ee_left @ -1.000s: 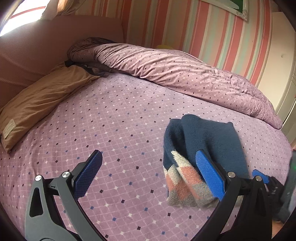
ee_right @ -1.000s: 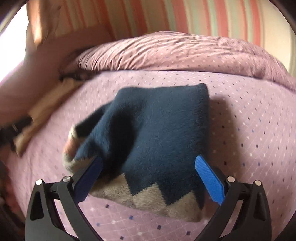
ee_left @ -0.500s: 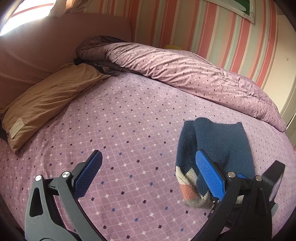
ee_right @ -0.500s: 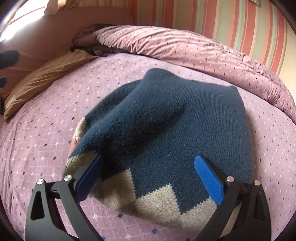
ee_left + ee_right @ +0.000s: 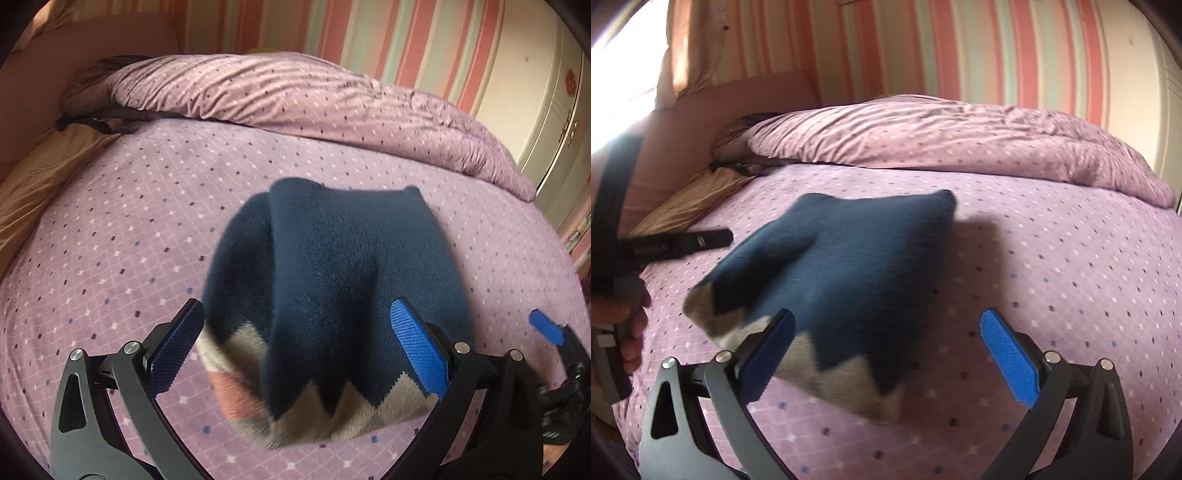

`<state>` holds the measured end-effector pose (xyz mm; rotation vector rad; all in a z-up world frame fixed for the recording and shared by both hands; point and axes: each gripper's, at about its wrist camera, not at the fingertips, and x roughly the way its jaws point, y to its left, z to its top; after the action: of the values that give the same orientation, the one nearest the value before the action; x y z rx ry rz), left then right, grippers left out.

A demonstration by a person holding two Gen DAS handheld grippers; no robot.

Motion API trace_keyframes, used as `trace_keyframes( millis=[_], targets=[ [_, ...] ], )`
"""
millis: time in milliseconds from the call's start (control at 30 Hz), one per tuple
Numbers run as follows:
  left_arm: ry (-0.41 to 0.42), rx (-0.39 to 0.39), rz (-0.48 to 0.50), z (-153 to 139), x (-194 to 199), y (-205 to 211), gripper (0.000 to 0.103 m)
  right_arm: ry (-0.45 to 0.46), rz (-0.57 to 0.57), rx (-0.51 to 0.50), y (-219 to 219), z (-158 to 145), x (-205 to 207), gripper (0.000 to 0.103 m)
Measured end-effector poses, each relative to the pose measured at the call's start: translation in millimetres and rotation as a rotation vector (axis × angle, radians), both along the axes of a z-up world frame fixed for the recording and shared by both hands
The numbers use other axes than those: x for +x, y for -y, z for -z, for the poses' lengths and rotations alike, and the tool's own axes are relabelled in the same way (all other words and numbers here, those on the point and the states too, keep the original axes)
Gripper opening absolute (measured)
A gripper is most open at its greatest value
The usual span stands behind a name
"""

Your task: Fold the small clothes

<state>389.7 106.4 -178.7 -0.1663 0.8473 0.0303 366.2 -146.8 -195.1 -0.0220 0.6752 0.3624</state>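
A folded navy-blue knitted garment with a grey and salmon-pink zigzag hem (image 5: 332, 295) lies on a lilac bedsheet dotted with small white and dark diamonds (image 5: 122, 229), near the front edge of the bed, its patterned hem turned toward both cameras. The left gripper (image 5: 299, 350), black-framed with blue ribbed pads, has its jaws spread wide on either side of the garment's hem end, gripping nothing; its left pad sits just beside the knit's left edge and its right pad shows in front of the navy cloth, though contact cannot be confirmed. In the right wrist view the right gripper (image 5: 892, 354) is likewise spread wide and empty, its left pad in front of the garment's (image 5: 842, 288) grey hem and its right pad over bare sheet (image 5: 1071, 266). The garment casts a dark shadow on the sheet to its right. A blue fingertip of the right gripper (image 5: 546, 328) shows at the right edge of the left wrist view. A person's hand (image 5: 628, 325) grasps the left gripper's handle at the left edge of the right wrist view. Behind, a rumpled lilac duvet (image 5: 314, 107) is bunched along the far side of the bed, a tan pillow (image 5: 37, 173) rests at the left, and a wall striped in pink, cream and pale green (image 5: 960, 48) rises beyond.
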Motion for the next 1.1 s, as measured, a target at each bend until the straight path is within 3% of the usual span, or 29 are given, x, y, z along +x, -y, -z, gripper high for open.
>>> trace_keyframes(
  millis=[100, 267, 400, 433, 467, 667, 833, 1100],
  targets=[
    [-0.055, -0.023, 0.002, 16, 13, 3, 0.1, -0.008, 0.011, 0.018, 14, 1, 10, 0.101],
    [-0.131, -0.156, 0.006, 37, 24, -7, 0.1, -0.022, 0.013, 0.046, 26, 2, 21, 0.101],
    [-0.15, -0.147, 0.037, 45, 26, 0, 0.088, -0.025, 0.012, 0.08, 30, 0, 26, 0.101],
    [-0.159, -0.144, 0.052, 47, 27, 3, 0.069, -0.024, 0.009, 0.083, 30, 0, 27, 0.101],
    [-0.169, -0.139, 0.068, 49, 29, 6, 0.057, -0.024, 0.008, 0.084, 30, 0, 28, 0.101],
    [-0.158, -0.092, 0.061, 41, 31, 11, 0.037, -0.025, -0.01, 0.081, 22, 0, 31, 0.101],
    [-0.124, -0.028, 0.07, 29, 27, 15, 0.027, -0.026, -0.019, 0.069, 11, -2, 34, 0.101],
    [-0.067, 0.063, 0.064, 12, 18, 21, 0.024, -0.027, -0.035, 0.051, -3, -5, 34, 0.101]
  ],
)
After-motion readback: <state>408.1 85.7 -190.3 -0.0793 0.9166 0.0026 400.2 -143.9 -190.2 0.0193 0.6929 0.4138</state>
